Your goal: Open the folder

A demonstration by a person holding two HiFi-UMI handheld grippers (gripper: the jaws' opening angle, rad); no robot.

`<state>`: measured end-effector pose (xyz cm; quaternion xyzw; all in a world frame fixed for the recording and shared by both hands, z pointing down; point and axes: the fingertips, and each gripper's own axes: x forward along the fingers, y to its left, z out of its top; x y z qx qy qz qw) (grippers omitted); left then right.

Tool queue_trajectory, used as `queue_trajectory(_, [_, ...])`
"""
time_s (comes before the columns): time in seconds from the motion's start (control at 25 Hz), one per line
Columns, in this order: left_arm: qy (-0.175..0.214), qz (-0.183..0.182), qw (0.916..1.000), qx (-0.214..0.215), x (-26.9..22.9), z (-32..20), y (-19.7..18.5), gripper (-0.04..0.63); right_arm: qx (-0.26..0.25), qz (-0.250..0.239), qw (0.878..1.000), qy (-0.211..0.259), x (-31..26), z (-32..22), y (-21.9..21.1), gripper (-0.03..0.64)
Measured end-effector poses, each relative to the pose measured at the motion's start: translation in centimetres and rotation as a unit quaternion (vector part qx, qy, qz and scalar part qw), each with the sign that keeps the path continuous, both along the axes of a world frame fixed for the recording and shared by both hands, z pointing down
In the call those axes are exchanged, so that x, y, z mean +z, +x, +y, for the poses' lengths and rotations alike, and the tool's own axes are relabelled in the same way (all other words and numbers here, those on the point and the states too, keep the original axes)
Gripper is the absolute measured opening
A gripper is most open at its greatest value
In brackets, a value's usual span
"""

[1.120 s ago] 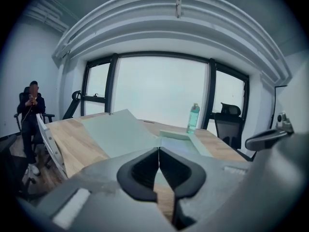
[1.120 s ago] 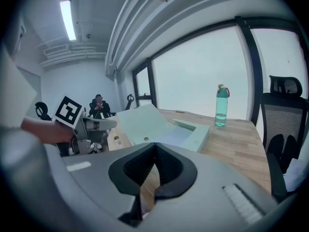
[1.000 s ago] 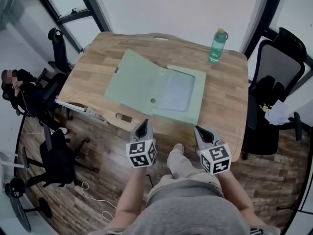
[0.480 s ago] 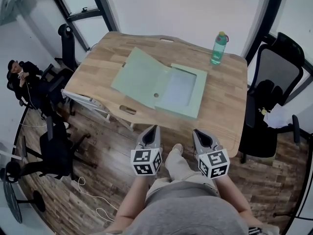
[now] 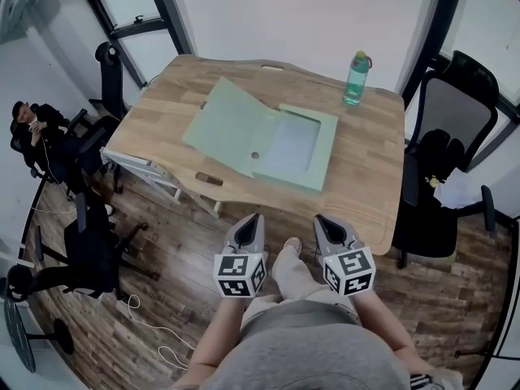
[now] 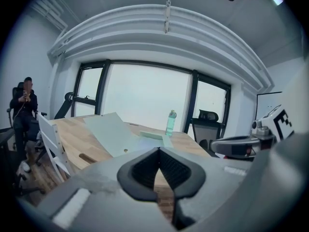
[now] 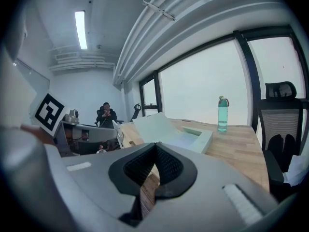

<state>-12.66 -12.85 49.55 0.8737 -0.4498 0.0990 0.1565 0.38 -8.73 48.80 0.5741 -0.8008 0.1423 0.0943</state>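
Note:
The pale green folder [image 5: 231,128] lies open on the wooden table [image 5: 366,177]. Its lid is spread to the left and its tray part [image 5: 296,149] holds a sheet. It also shows ahead in the left gripper view as the folder [image 6: 113,129] and in the right gripper view as the folder [image 7: 169,129]. My left gripper [image 5: 254,218] [image 6: 158,150] and right gripper [image 5: 319,219] [image 7: 155,144] hang side by side over the floor, short of the table's near edge. Both are shut with nothing between the pads.
A teal water bottle [image 5: 355,78] stands at the table's far right corner. Black office chairs [image 5: 455,112] stand to the right of the table. At the left are more chairs and a seated person [image 5: 28,132]. A cable [image 5: 154,331] lies on the wood floor.
Both grippers have drawn back from the table's near edge toward my body and closer together. The folder lies open as before.

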Motion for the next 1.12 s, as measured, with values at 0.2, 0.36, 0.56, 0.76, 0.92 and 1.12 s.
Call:
queue_trajectory(0.2, [-0.004,0.0,0.9999,0.012,0.0,0.2,0.4,0.005,0.003,0.002,1.0,0.009,-0.5,-0.2,0.0,-0.002])
queue_trajectory(0.36, [0.0,-0.001,0.9998,0.018,-0.3,0.0,0.6,0.005,0.008,0.005,1.0,0.014,-1.0,-0.4,0.1,-0.002])
queue_trajectory(0.56, [-0.002,-0.003,0.9996,0.027,-0.2,-0.3,1.1,0.005,0.012,0.006,1.0,0.02,-1.3,-0.8,0.0,-0.002])
queue_trajectory(0.76, [-0.007,0.003,0.9995,0.029,-0.1,-0.4,1.4,0.005,0.011,0.003,1.0,0.02,-1.5,-0.9,0.0,-0.002])
queue_trajectory(0.92, [-0.007,0.007,0.9994,0.034,-0.1,-0.5,1.6,0.005,0.01,0.003,1.0,0.022,-1.6,-1.0,-0.2,-0.002])
queue_trajectory(1.12, [-0.008,0.012,0.9992,0.036,0.0,-0.7,1.5,0.005,0.005,0.005,1.0,0.023,-1.6,-1.4,-0.6,-0.002])
